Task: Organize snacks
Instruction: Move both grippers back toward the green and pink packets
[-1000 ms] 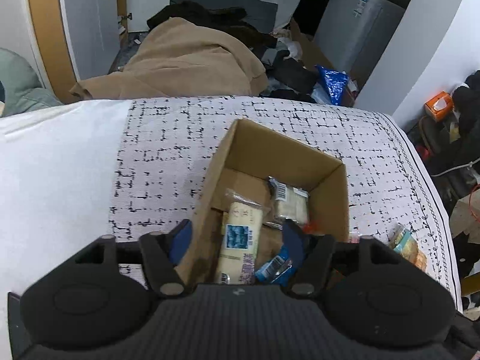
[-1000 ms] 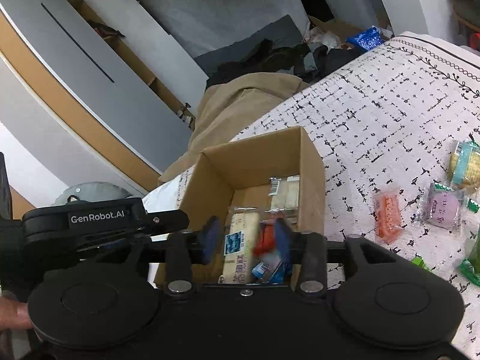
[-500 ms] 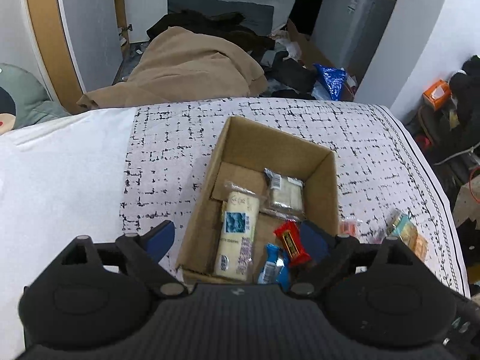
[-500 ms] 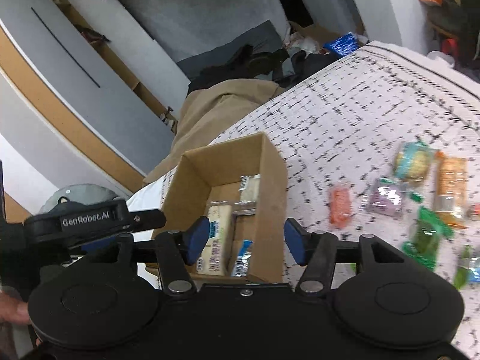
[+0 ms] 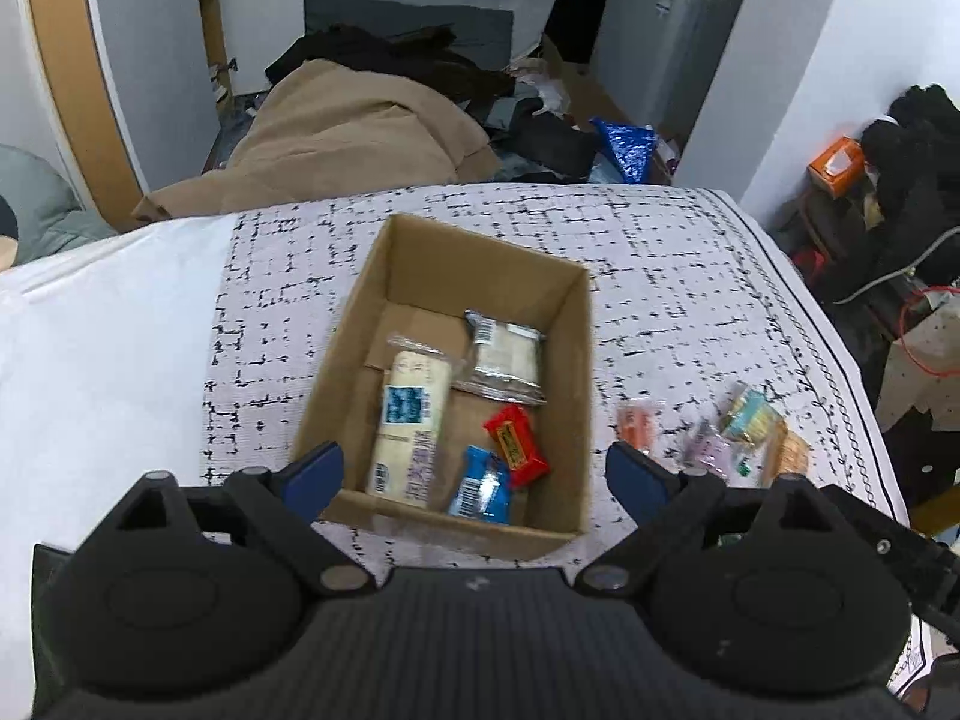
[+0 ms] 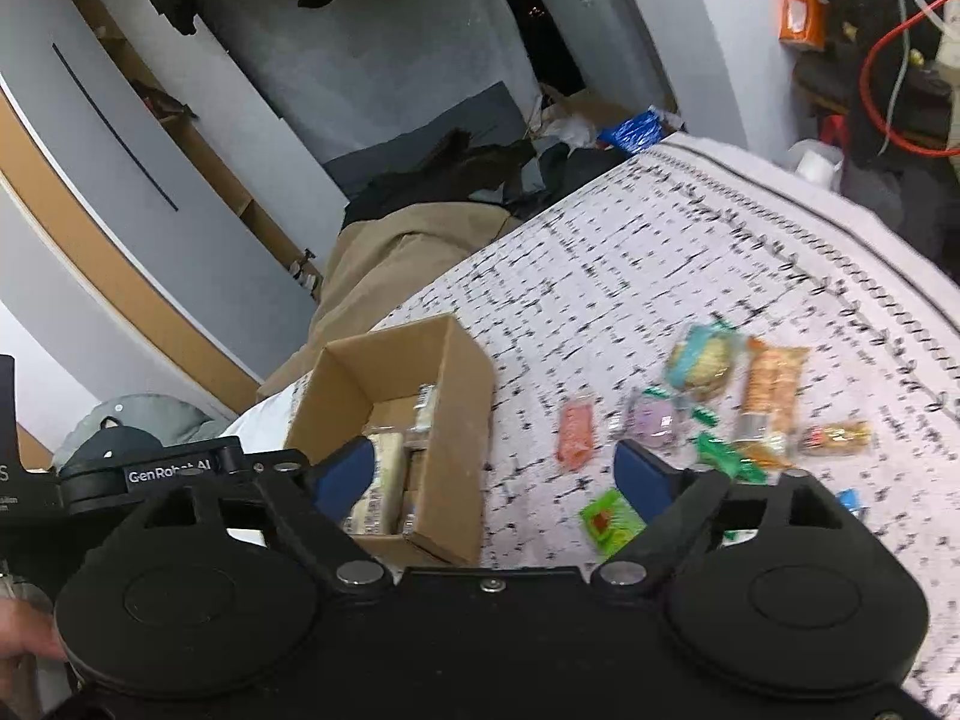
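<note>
An open cardboard box sits on the patterned bed cover. Inside lie a long cream cracker pack, a clear-wrapped pale snack, a small red bar and a blue packet. My left gripper hangs open over the box's near end, nothing between its fingers. My right gripper is open too, straddling the box's right wall. Loose snacks lie to the right of the box: an orange packet, a purple one, a green square, a long orange pack.
A tan blanket and dark clothes are heaped beyond the bed's far edge. A white sheet covers the bed left of the box. A round biscuit pack and more packets lie near the bed's right edge. A hand shows bottom left.
The red bar left the right gripper and now lies in the box. Both grippers opened wider and drew back; the right one swung right toward the loose snacks.
</note>
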`<control>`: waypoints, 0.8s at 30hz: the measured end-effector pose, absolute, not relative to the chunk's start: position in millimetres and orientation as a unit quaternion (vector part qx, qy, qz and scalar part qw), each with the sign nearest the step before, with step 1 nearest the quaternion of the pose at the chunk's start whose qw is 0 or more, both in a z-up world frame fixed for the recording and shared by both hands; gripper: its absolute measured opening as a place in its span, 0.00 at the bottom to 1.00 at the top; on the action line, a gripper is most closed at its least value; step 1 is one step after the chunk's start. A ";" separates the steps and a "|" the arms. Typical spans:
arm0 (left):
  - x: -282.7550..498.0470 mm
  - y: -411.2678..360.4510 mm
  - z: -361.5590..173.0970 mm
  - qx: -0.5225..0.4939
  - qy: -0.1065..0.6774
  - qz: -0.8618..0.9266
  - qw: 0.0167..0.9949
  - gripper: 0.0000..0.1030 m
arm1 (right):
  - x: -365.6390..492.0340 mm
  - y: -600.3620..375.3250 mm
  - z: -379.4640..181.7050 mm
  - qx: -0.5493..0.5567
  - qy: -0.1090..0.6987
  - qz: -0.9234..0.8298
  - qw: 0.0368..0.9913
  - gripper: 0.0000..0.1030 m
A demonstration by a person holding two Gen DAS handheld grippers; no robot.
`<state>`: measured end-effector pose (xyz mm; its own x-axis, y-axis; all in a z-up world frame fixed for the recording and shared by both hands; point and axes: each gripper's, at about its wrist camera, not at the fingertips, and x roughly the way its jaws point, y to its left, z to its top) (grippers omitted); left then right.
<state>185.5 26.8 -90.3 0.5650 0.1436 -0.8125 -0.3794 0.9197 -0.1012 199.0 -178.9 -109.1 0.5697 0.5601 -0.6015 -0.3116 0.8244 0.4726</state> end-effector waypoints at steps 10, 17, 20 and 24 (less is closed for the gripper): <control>179.1 -13.5 -81.2 -0.119 0.426 0.126 0.888 1.00 | 190.0 -226.9 -110.3 0.163 0.384 0.209 0.885 0.93; 175.0 -39.1 -80.9 -0.117 0.414 0.123 0.894 1.00 | 185.9 -260.3 -118.1 0.181 0.383 0.192 0.885 0.94; 174.5 -51.5 -83.2 -0.117 0.417 0.119 0.894 1.00 | 186.0 -272.0 -123.8 0.188 0.386 0.184 0.884 0.94; 174.8 -66.8 -86.8 -0.109 0.421 0.123 0.892 1.00 | 187.7 -287.6 -131.2 0.206 0.392 0.174 0.880 0.94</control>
